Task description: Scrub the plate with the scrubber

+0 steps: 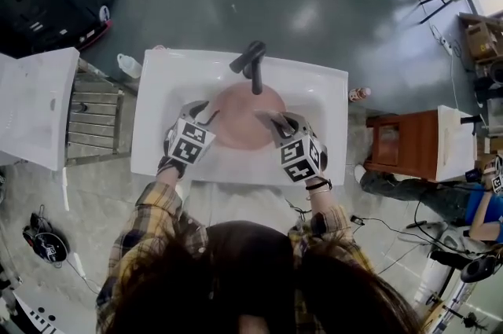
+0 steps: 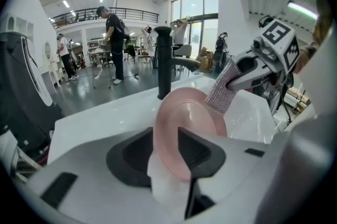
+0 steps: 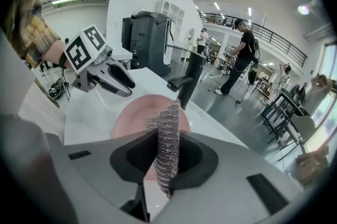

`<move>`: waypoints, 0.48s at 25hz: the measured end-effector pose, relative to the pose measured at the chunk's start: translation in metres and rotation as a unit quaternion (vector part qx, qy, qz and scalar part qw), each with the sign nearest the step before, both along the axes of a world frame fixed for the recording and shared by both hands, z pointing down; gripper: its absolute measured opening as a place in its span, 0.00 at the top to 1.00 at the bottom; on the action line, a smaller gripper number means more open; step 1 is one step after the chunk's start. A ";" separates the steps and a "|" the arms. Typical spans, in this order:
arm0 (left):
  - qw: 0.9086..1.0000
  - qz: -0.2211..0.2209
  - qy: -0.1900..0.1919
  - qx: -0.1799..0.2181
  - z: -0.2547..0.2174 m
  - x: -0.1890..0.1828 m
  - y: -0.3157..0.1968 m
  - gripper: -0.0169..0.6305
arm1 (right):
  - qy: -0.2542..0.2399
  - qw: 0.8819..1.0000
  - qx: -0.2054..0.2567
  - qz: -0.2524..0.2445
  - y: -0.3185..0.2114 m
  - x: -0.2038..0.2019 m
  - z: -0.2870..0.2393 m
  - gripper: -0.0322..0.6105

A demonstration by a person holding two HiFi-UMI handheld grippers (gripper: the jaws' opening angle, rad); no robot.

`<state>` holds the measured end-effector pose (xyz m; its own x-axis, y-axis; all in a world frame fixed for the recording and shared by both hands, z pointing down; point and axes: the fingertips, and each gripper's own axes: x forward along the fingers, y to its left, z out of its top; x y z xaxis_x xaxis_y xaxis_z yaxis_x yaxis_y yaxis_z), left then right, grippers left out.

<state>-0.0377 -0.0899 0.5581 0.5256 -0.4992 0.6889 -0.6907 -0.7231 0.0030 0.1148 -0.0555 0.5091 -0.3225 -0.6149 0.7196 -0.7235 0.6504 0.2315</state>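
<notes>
Head view: plate (image 1: 236,124) rim partly hidden behind black faucet (image 1: 251,61)

- Plate (image 1: 240,119): plain pale pink.
- Scrubber (image 3: 167,136): silvery grey, with a woven metal-mesh texture.
- Sink (image 1: 161,100): white.
- Faucet (image 1: 253,64): black.
- Left gripper (image 1: 203,112) and right gripper (image 1: 269,120): light grey bodies, black pads inside the jaws, cubes with black-and-white square markers.
- Sleeves (image 1: 153,211): yellow plaid crossed by dark stripes.
- Floor (image 1: 314,2): glossy dark grey-green.
</notes>
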 end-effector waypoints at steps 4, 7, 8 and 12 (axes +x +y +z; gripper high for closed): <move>0.999 0.015 0.015 0.032 -0.035 0.012 -0.003 0.78 | -0.027 0.999 0.023 -0.006 0.005 -0.005 -0.037 0.82; 0.997 0.018 0.035 0.062 -0.065 0.022 -0.005 0.78 | -0.057 0.997 0.043 -0.004 0.003 -0.010 -0.069 0.82; 0.996 0.016 0.045 0.075 -0.078 0.025 -0.007 0.78 | -0.068 0.996 0.051 -0.002 0.001 -0.013 -0.080 0.82; 0.989 0.009 0.091 0.117 -0.128 0.039 -0.011 0.78 | -0.112 0.989 0.092 -0.001 -0.010 -0.024 -0.128 0.82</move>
